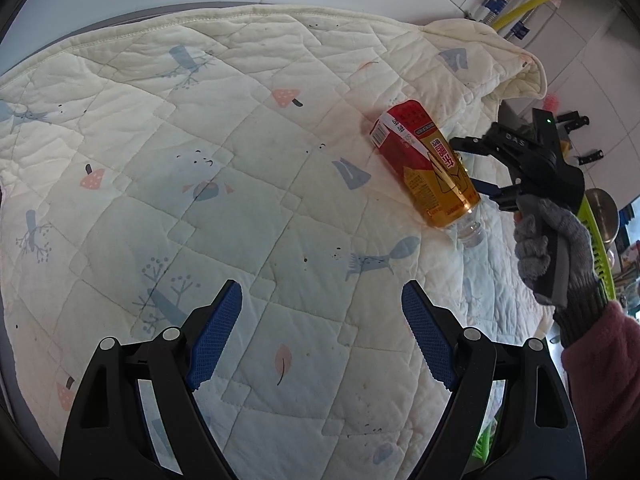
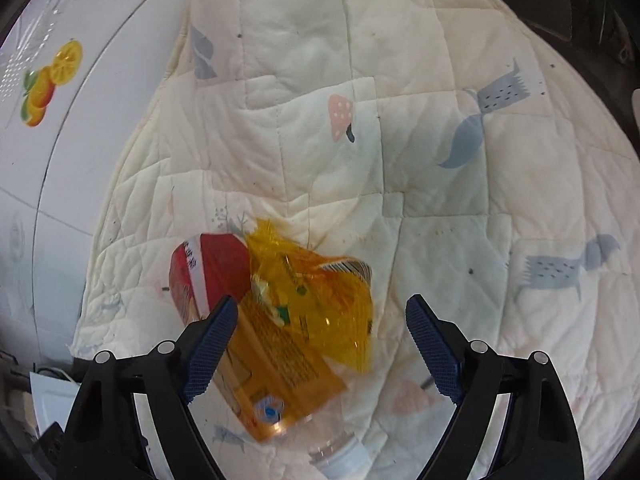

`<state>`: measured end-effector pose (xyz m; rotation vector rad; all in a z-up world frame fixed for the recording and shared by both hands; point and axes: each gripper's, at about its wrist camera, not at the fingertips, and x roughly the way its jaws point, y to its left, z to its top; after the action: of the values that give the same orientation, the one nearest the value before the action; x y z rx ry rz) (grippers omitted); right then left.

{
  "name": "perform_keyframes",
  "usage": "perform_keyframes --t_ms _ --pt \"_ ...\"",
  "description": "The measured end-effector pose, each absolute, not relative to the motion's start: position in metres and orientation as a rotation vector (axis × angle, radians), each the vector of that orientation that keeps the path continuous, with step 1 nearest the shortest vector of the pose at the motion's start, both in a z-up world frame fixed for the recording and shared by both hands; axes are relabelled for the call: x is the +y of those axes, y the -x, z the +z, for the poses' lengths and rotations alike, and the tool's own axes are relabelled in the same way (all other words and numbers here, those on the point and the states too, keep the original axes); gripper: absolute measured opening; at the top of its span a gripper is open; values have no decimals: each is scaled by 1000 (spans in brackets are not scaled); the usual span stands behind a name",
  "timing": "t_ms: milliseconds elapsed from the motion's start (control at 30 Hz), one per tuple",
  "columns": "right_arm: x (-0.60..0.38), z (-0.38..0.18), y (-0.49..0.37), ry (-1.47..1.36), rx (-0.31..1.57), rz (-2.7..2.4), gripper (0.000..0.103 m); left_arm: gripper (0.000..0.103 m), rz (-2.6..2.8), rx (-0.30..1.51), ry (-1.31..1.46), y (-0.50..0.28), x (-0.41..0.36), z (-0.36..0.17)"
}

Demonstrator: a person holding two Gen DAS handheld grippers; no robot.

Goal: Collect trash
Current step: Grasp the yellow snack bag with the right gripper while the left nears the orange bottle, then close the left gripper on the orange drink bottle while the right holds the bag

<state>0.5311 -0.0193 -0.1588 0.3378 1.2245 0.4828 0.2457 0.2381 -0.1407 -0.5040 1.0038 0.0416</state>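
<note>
A crushed plastic bottle with a red and amber label lies on its side on a cream quilted blanket printed with mushrooms, foxes and twigs. In the left wrist view it sits toward the far right of the blanket, its clear neck pointing toward the near side. A crumpled yellow wrapper lies on top of the bottle, seen in the right wrist view.

The right gripper hangs over the bottle with its blue pads spread apart; the bottle's body lies between the fingers but the pads do not press on it. A hand in a grey knit glove with a pink sleeve behind it holds this gripper's handle.

The left gripper is also spread wide, over bare blanket on the near side, well apart from the bottle, with nothing between its pads
</note>
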Motion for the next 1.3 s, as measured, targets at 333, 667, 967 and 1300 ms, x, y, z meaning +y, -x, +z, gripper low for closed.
perform_keyframes --t_ms 333,667,967,1300 --pt "-4 -176 -540 -364 1266 536 65 81 46 1026 520 -255 243 -150" --pt "-17 -150 -510 -304 1185 533 57 81 13 1009 571 -288 231 -142" --pt "-63 -123 -457 -322 1122 524 57 81 5 1012 662 -340 199 -139" --pt "-111 -97 -381 -299 1047 482 57 81 129 1059 741 -393 188 -156"
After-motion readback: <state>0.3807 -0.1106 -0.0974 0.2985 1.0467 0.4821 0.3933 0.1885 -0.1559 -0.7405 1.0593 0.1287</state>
